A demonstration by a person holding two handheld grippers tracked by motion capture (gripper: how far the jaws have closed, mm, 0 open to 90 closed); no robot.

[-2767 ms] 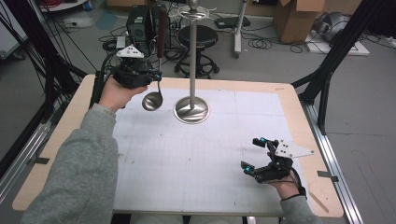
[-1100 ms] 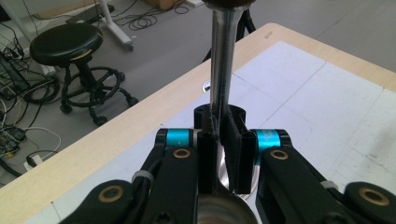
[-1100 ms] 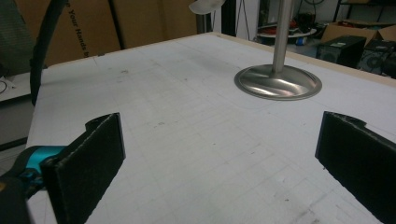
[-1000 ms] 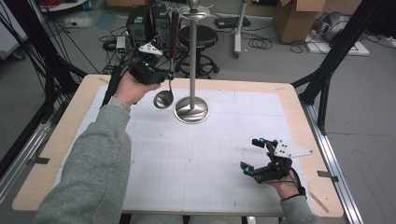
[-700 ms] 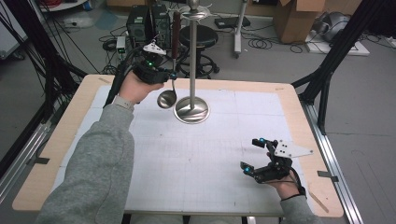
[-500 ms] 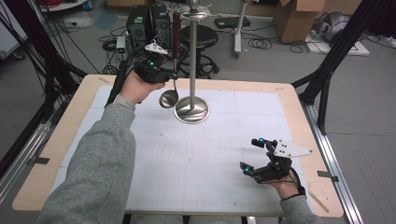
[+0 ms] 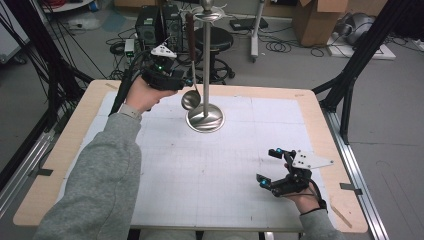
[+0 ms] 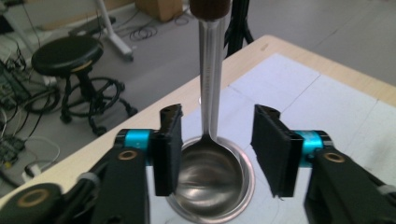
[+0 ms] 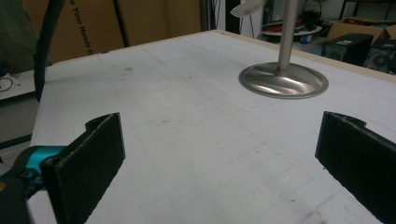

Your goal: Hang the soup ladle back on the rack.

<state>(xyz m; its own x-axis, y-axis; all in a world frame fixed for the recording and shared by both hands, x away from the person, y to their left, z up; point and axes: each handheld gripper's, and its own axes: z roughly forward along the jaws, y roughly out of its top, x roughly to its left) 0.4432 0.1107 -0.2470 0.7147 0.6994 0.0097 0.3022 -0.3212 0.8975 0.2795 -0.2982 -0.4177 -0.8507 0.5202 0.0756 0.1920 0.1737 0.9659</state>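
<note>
White gridded matting [image 7: 210, 175] covers the wooden table, where a steel stand [image 7: 205, 118] holds a ladle [image 7: 190, 99] hanging by its dark handle so it dangles free. Beside it, the left gripper [image 8: 217, 149] has just been opening, its jaws now clear of the ladle's stem between them. Resting spread and empty, the right gripper [image 7: 274, 167] waits near the table's edge. A cardboard box [image 9: 88, 23] reads "Your Hands".

grey floor [image 7: 395, 90], black stool [image 8: 70, 53], cardboard boxes [image 7: 312, 20], tangled cables [image 7: 285, 47]
</note>
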